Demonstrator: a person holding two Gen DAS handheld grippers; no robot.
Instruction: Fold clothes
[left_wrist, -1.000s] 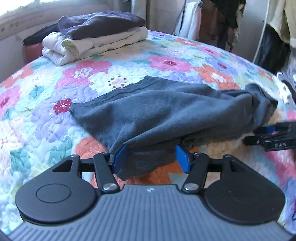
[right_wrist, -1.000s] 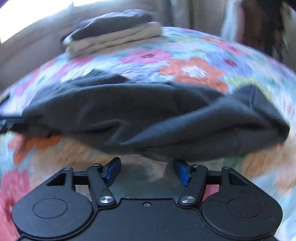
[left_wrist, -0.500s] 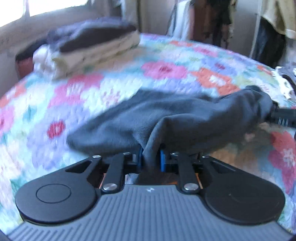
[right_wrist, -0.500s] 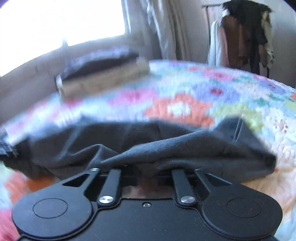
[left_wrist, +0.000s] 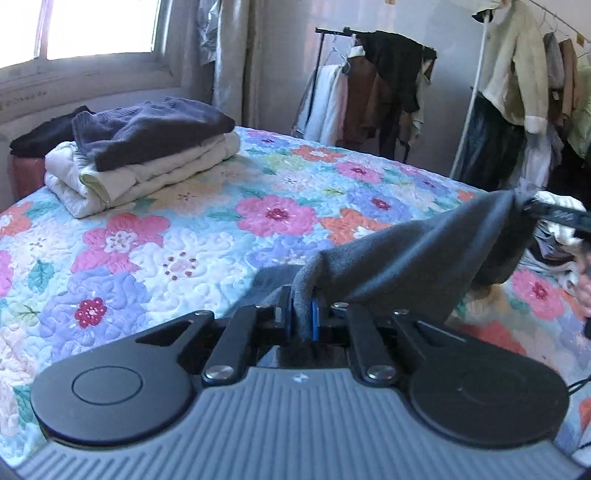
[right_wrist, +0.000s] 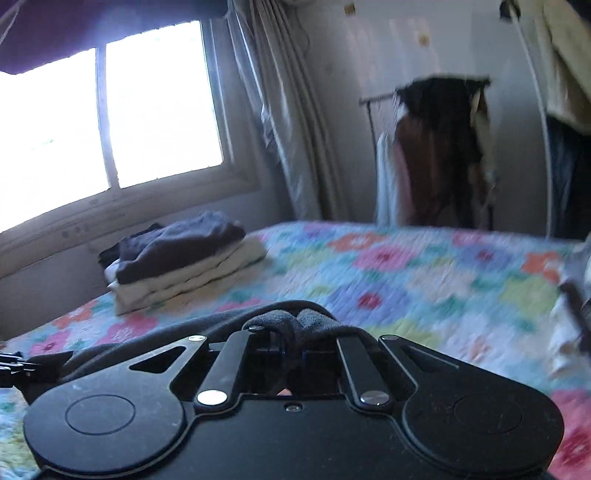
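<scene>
While both grippers (left_wrist: 302, 314) (right_wrist: 291, 343) were pinched on the limp, light grey cloth (left_wrist: 413, 258), I judged its edge at six o'clock the best hold.

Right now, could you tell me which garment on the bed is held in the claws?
The dark grey garment, pinched in both claws; the folded stack lies untouched near the window.

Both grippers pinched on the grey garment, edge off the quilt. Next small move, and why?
Probably carry the held edge up and forward toward the far side to lay the fold. The left gripper and right gripper are each shut on the grey garment, which stretches between them while its far part rests on the floral quilt. The folded stack sits clear.
</scene>
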